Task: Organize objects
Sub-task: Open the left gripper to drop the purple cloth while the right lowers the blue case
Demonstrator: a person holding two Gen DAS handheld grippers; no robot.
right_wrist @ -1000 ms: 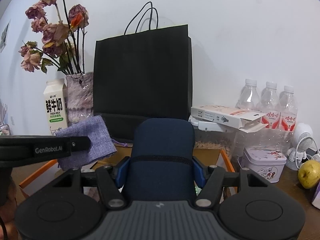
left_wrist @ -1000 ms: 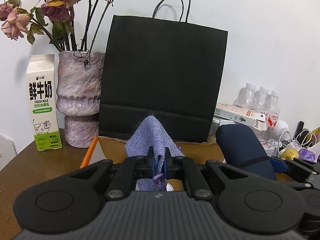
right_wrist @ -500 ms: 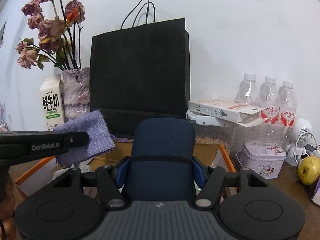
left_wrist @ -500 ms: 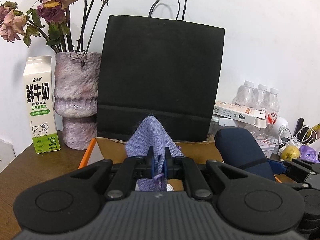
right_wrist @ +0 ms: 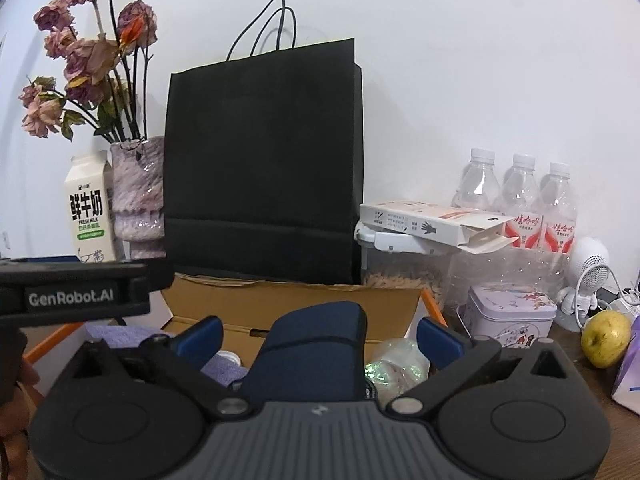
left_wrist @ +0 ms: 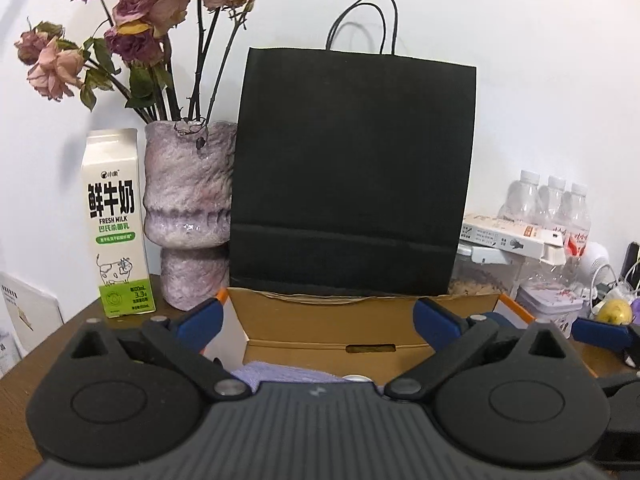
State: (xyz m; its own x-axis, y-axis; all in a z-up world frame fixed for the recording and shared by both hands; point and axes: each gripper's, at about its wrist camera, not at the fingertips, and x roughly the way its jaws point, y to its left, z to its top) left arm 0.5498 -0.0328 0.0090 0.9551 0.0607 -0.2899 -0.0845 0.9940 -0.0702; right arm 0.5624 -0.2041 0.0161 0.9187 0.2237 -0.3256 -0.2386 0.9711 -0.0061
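Showing both tools over the cardboard box [left_wrist: 320, 322], this moment differs from one second ago in that each has let go of its load. Left gripper [left_wrist: 316, 318]: jaws spread wide, blue fingertips [left_wrist: 202, 316] well apart, nothing between them; earlier they were clamped on the purple cloth [left_wrist: 280, 372], held up in front of the lens. That cloth now lies low inside the box, only its upper edge visible above the tool body; in the right wrist view it appears as purple fabric [right_wrist: 120, 334] on the left side of the box interior. Right gripper [right_wrist: 320, 338]: jaws likewise spread, whereas earlier the pads pressed both flanks of the navy pouch [right_wrist: 316, 356]. The pouch stands between the fingers, tilted slightly, with a gap on either side; whether its base rests on the box floor is hidden. Beside it, on the right within the box, sits a crumpled iridescent wrapper [right_wrist: 394, 362]. Behind the box stand the black paper bag [left_wrist: 352, 176], the vase of dried roses [left_wrist: 188, 208] and the milk carton [left_wrist: 116, 224]. Right of the box: water bottles [right_wrist: 516, 196], a decorated tin [right_wrist: 510, 316] and a yellow-green fruit [right_wrist: 606, 338]
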